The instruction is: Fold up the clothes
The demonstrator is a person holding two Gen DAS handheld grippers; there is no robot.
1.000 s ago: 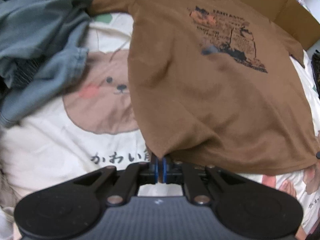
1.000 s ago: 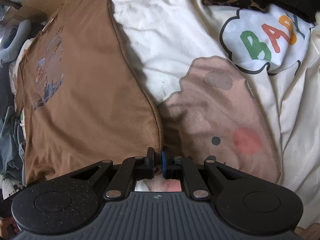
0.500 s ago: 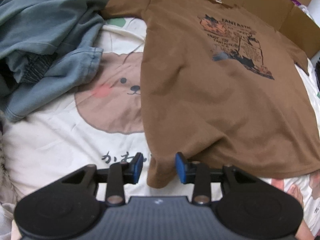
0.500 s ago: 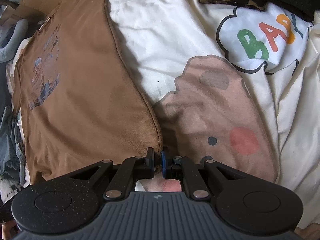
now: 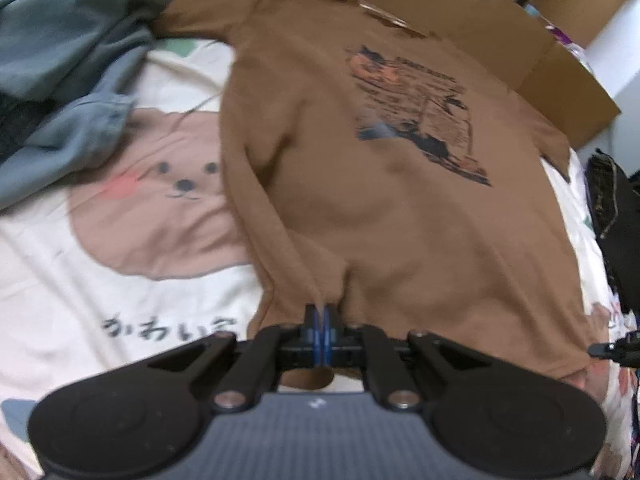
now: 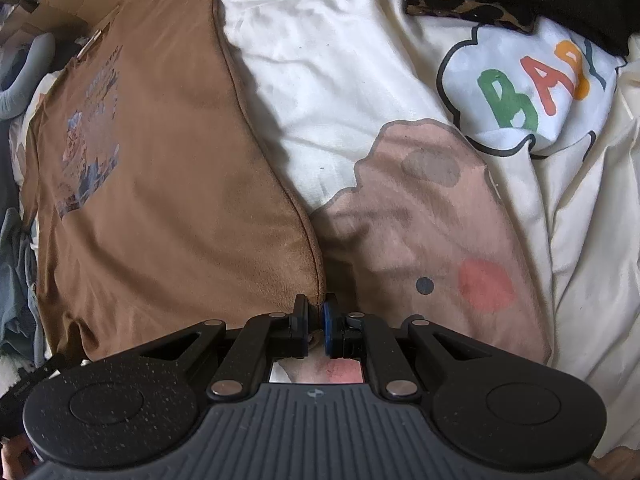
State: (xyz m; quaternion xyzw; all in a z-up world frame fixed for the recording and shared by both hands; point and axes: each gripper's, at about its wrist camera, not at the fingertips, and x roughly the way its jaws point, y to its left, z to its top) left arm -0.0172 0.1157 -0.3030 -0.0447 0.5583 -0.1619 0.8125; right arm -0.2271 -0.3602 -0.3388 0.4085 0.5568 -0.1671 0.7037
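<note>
Brown T-shirt hem pinched by both hand-held grippers.

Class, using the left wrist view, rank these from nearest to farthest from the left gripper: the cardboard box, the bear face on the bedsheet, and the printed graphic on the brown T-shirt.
From the left gripper, which is shut on the brown T-shirt's hem:
1. Bear face, on the bedsheet, up and left.
2. Printed graphic, on the shirt's chest, up and right.
3. Cardboard box, beyond the collar, top right.

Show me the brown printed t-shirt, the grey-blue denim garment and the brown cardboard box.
brown printed t-shirt (image 5: 400, 216), left wrist view, plain chest fabric below the print.
grey-blue denim garment (image 5: 76, 92), left wrist view, its crumpled middle.
brown cardboard box (image 5: 500, 52), left wrist view, its flat side panel.
</note>
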